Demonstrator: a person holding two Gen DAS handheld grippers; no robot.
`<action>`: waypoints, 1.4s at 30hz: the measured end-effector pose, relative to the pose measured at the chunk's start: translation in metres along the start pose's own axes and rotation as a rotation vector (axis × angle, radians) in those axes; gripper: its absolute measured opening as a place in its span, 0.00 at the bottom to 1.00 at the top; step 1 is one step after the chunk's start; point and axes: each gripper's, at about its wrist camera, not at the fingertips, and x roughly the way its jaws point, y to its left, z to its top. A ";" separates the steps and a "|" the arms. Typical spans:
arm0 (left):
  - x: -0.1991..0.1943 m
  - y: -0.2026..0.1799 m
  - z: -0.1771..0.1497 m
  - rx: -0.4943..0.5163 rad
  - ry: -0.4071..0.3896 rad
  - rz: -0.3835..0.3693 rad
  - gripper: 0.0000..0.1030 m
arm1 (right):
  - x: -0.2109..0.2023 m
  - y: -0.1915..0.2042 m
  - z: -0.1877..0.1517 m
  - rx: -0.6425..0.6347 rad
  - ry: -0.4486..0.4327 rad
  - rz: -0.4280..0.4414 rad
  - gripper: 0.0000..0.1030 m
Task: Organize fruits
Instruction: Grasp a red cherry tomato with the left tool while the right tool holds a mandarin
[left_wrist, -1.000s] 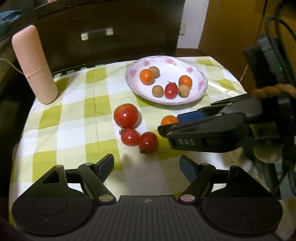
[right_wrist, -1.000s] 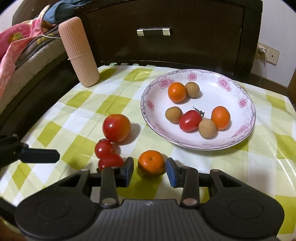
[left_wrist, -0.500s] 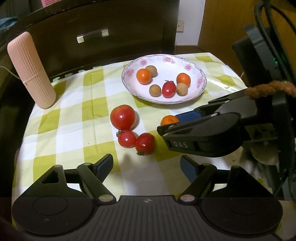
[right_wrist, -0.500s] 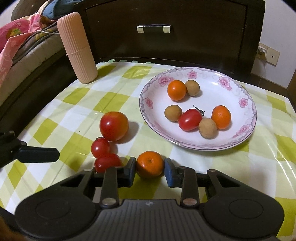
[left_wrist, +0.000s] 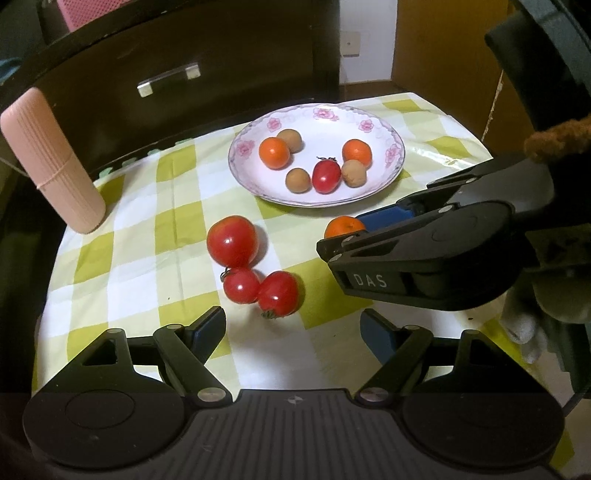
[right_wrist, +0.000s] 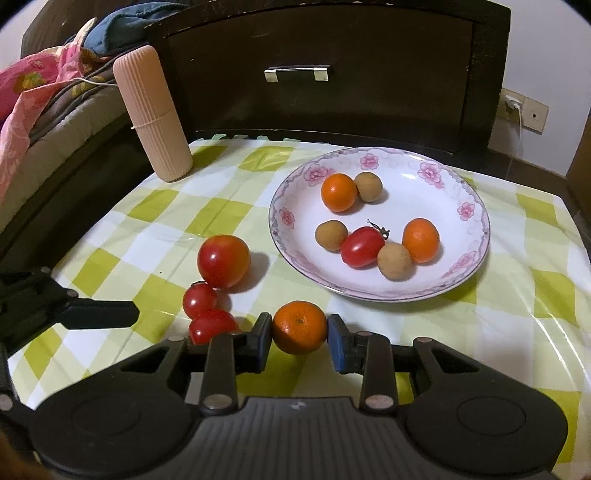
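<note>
My right gripper (right_wrist: 300, 338) is shut on a small orange (right_wrist: 300, 326) that rests on the checked tablecloth; the orange also shows in the left wrist view (left_wrist: 341, 227), half hidden behind the right gripper. A flowered white plate (right_wrist: 469, 258) holds two oranges, three brown longans and a red tomato (right_wrist: 362, 246). A large tomato (right_wrist: 223, 260) and two small tomatoes (right_wrist: 199, 299) lie left of the held orange. My left gripper (left_wrist: 293, 330) is open and empty, just short of the small tomatoes (left_wrist: 277, 293).
A ribbed pink cylinder (right_wrist: 151, 114) stands at the table's back left. A dark wooden drawer front (right_wrist: 295, 74) rises behind the table. Bedding (right_wrist: 33, 110) lies to the left. The table's right edge drops off beside the plate.
My right gripper's fingers have closed in from either side of the orange until they press on it. The left gripper has drifted back slightly and stays open.
</note>
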 end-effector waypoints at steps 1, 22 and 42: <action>0.001 -0.001 0.000 0.004 0.000 0.000 0.82 | -0.001 -0.001 0.000 0.001 -0.001 0.000 0.31; 0.010 -0.004 -0.003 0.078 -0.062 -0.087 0.81 | -0.021 -0.031 -0.012 0.066 0.001 0.007 0.31; 0.018 0.003 0.005 0.066 -0.065 -0.207 0.82 | -0.029 -0.042 -0.012 0.098 -0.013 0.012 0.31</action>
